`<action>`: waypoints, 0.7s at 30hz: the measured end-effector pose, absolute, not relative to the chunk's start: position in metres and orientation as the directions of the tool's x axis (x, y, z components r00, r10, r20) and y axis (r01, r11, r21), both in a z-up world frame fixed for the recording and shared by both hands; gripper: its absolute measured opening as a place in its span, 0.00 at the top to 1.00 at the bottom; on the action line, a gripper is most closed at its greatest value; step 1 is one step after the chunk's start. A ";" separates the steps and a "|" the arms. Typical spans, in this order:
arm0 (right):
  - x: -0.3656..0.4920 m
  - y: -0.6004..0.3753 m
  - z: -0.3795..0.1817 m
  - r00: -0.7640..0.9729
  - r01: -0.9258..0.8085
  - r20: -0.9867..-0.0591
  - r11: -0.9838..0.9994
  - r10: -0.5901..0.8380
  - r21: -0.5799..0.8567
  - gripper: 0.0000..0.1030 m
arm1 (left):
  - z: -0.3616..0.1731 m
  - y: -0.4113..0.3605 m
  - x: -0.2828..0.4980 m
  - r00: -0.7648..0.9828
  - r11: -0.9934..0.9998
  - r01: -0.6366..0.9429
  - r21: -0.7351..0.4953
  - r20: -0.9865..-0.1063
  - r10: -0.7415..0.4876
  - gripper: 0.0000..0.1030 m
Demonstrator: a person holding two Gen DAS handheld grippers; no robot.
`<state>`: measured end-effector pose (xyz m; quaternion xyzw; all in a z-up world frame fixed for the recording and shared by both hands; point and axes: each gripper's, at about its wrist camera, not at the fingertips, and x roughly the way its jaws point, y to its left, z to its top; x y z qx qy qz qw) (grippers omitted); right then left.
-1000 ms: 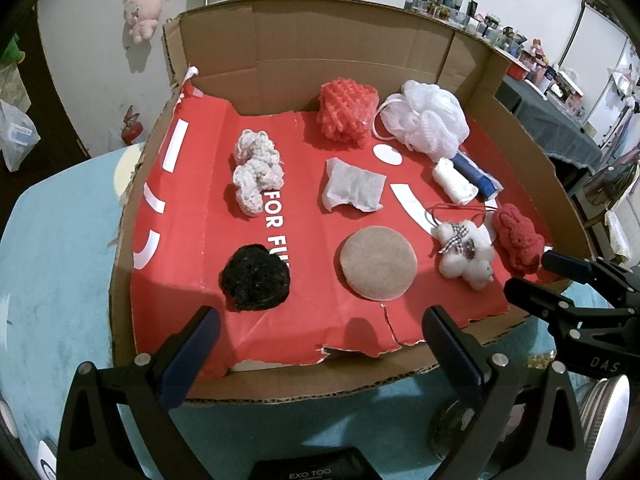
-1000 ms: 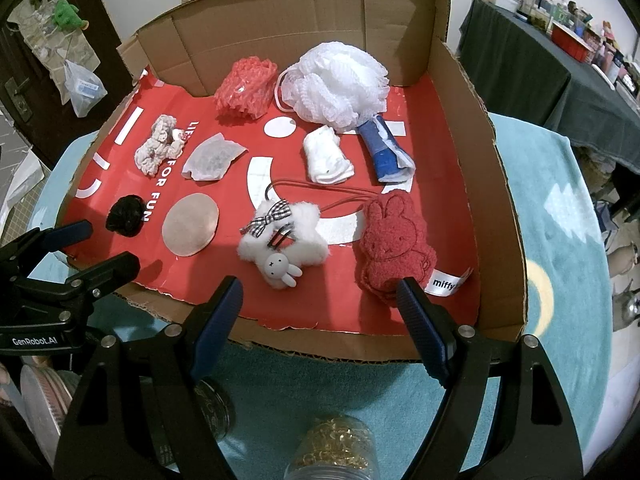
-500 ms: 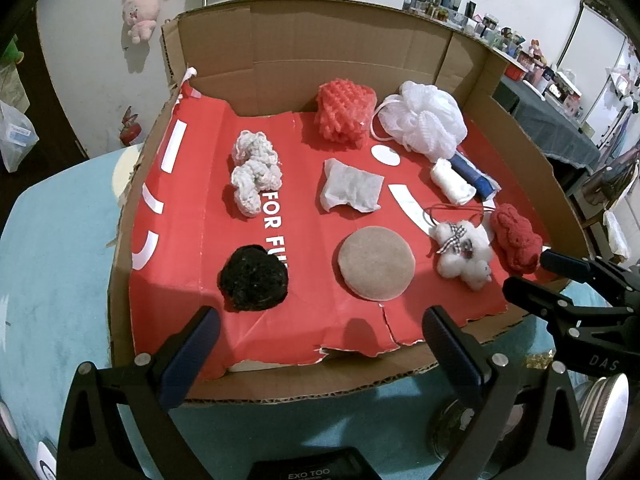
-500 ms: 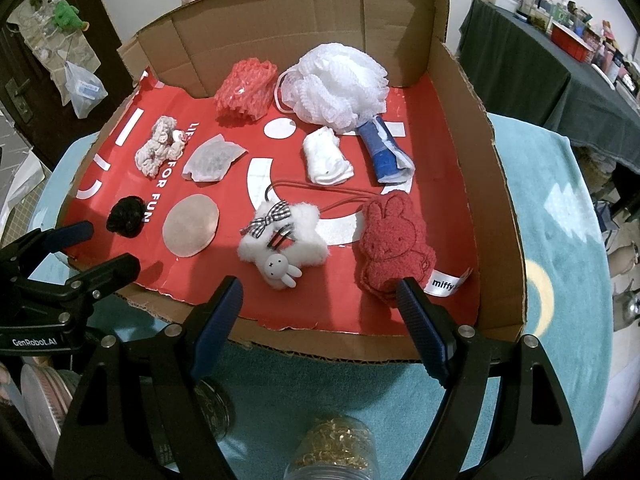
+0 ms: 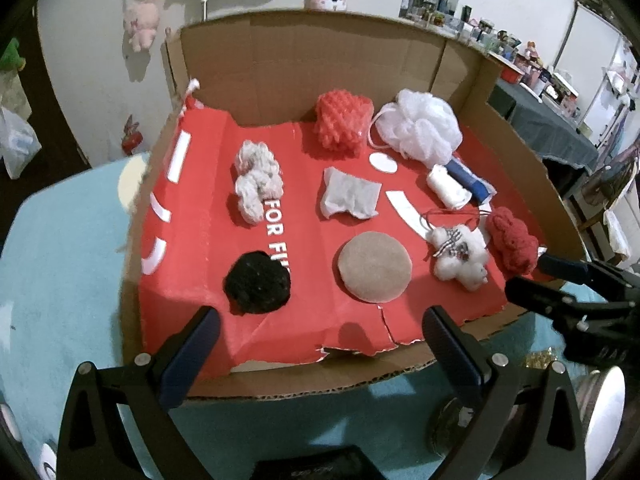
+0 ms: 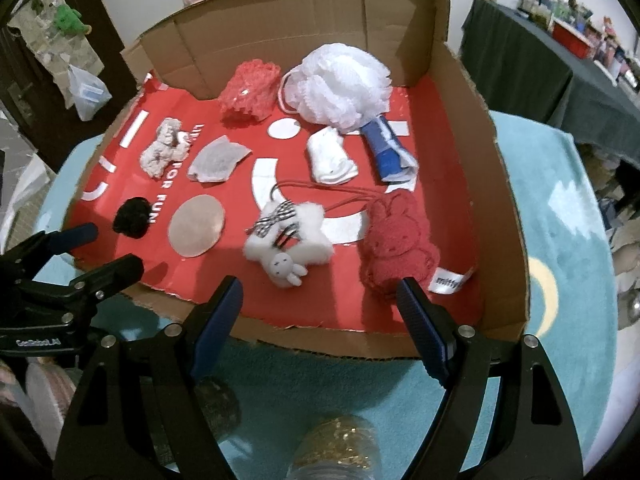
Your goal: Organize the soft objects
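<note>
A shallow cardboard box (image 5: 320, 56) with a red floor holds several soft things. In the left wrist view: a black pompom (image 5: 257, 282), a tan round pad (image 5: 375, 266), a cream knit piece (image 5: 258, 180), a grey-white cloth (image 5: 350, 198), a coral sponge (image 5: 344, 123), a white mesh puff (image 5: 420, 126). In the right wrist view: a white bunny plush (image 6: 289, 249), a red bunny plush (image 6: 396, 244), a white roll (image 6: 330, 161), a blue roll (image 6: 386, 152). My left gripper (image 5: 320, 338) and right gripper (image 6: 320, 308) are both open and empty at the box's front edge.
The box stands on a teal cloth (image 6: 560, 208). A jar of gold bits (image 6: 336, 452) and a dark round lid (image 6: 218, 396) lie in front of the box. A dark-covered table (image 6: 540, 48) with clutter stands at the back right.
Both grippers have edged slightly forward and lower toward the box. Nothing in the box has moved.
</note>
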<state>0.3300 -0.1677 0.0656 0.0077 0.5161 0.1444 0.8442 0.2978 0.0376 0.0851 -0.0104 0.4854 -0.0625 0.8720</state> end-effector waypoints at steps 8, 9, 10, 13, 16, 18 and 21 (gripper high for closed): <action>0.304 -0.185 0.114 0.538 -0.223 -0.813 0.968 0.223 0.118 0.23 | 0.136 0.055 0.256 0.647 0.993 0.064 -0.095 -0.754 -0.114 0.00; 0.297 -0.187 0.119 0.548 -0.225 -0.806 0.968 0.222 0.114 0.23 | 0.140 0.056 0.249 0.659 0.994 0.066 -0.090 -0.744 -0.112 0.00; 0.287 -0.189 0.127 0.566 -0.229 -0.793 0.967 0.224 0.110 0.23 | 0.147 0.055 0.235 0.683 0.994 0.073 -0.081 -0.722 -0.109 0.00; 0.257 -0.194 0.141 0.613 -0.231 -0.762 0.969 0.211 0.083 0.23 | 0.157 0.052 0.199 0.726 0.994 0.088 -0.071 -0.679 -0.113 0.00; 0.216 -0.194 0.150 0.664 -0.247 -0.718 0.968 0.210 0.054 0.23 | 0.162 0.047 0.159 0.762 0.990 0.115 -0.079 -0.632 -0.139 0.00; 0.193 -0.196 0.151 0.684 -0.252 -0.697 0.966 0.215 0.052 0.12 | 0.162 0.045 0.135 0.779 0.990 0.118 -0.083 -0.610 -0.144 0.00; 0.156 -0.194 0.144 0.704 -0.264 -0.669 0.962 0.238 0.064 0.12 | 0.151 0.039 0.107 0.788 0.988 0.120 -0.093 -0.596 -0.152 0.00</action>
